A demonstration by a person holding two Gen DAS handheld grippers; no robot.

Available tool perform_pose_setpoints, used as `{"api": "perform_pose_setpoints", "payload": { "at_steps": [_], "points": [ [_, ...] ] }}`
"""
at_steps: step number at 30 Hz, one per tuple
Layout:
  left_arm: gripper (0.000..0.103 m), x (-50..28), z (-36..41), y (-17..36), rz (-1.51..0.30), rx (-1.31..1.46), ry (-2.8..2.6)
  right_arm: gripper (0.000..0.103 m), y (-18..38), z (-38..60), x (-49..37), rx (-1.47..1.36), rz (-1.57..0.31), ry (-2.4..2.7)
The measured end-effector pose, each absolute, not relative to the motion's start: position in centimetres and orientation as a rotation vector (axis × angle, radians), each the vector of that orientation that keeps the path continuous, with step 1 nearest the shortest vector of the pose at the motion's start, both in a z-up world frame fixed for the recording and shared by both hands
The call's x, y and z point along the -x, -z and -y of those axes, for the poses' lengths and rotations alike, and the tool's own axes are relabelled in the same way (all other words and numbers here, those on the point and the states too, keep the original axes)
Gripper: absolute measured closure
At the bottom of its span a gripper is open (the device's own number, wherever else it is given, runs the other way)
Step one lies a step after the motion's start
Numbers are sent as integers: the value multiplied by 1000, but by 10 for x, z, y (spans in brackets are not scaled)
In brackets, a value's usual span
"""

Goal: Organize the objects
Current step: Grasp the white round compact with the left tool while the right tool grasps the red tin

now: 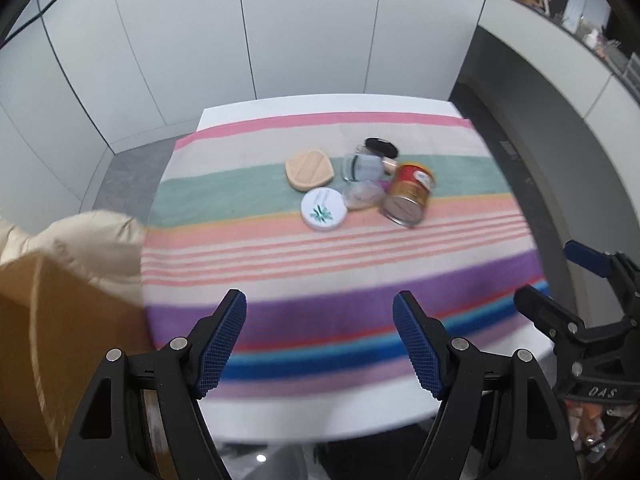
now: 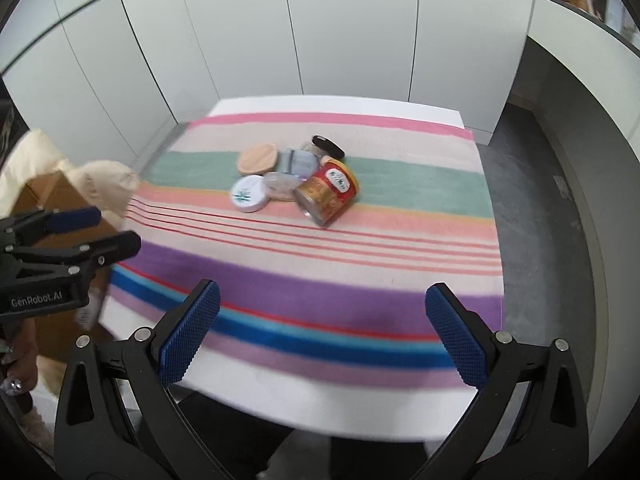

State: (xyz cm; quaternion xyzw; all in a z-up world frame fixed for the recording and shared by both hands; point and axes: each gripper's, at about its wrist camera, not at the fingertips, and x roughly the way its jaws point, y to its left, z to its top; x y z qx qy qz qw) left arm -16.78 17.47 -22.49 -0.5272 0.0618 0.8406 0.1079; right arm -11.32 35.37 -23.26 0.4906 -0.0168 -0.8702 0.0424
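Striped cloth (image 1: 320,276): red can (image 1: 409,194) well beyond both open claws.

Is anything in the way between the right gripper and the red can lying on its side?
Nothing visible. Only bare striped cloth lies between the open right gripper and the red can; the other small things sit left of and behind it.

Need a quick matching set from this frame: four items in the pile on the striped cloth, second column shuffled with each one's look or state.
Items:
1. can
2. round tin
3. wooden lid
4. oval cap

Descriptions:
A. white, green leaf print on top
B. black, at the far side of the pile
C. red and gold, lying on its side
D. tan, flat on the green stripe

Pairs: 1-C, 2-A, 3-D, 4-B
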Motion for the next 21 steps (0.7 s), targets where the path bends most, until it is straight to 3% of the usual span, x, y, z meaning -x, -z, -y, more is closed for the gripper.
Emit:
{"api": "perform_pose_setpoints", "payload": {
  "at_steps": [6, 12, 19, 21],
  "points": [
    [26, 219, -186, 285, -139, 1620, -2426, 0, 287, -355, 171, -1534, -73, 2599],
    [26, 253, -205, 334, -218, 1605, -2423, 0, 329, -346, 212, -1487, -194, 2524],
    [26, 280, -210, 358, -149, 1609, -2408, 0, 353, -332, 244, -1339, -393, 2502],
    [27, 286, -210, 360, -158, 1608, -2432, 7, 357, -331, 250, -1313, -374, 2476]
  ]
}}
